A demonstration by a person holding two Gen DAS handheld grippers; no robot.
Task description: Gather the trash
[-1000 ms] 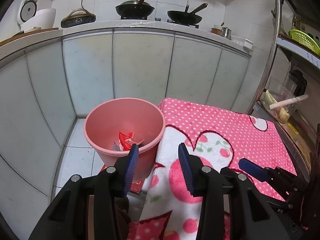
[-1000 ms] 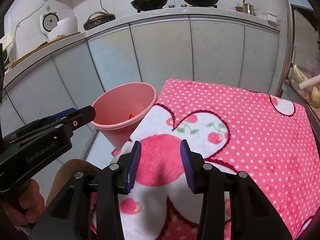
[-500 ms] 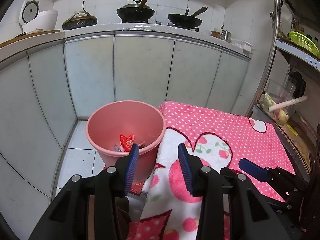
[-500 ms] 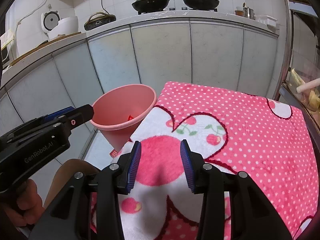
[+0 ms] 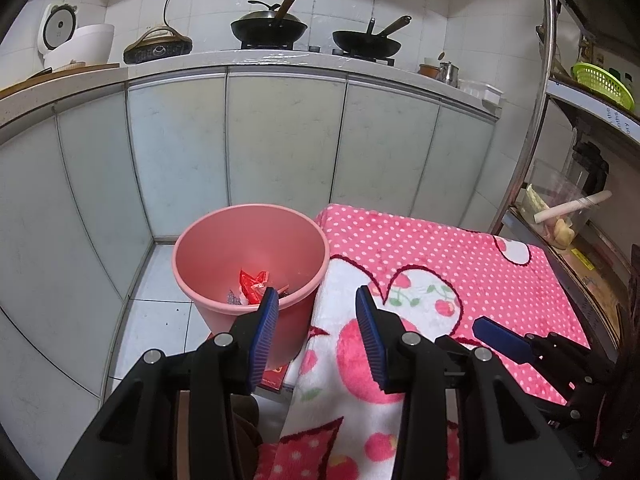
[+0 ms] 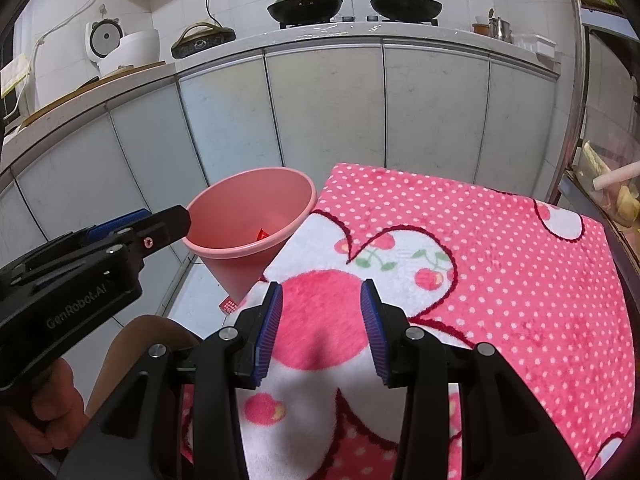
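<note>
We hold both grippers with jaws apart and gripping nothing; the left gripper hangs just above the near rim of the pink bin, the right gripper over the pink blanket on the tabletop; the trash, a red wrapper among scraps, lies in the bin's bottom, ahead and left of our left jaws, the nearer pair; we see nothing loose on the blanket; grey cabinets and woks stand behind.
</note>
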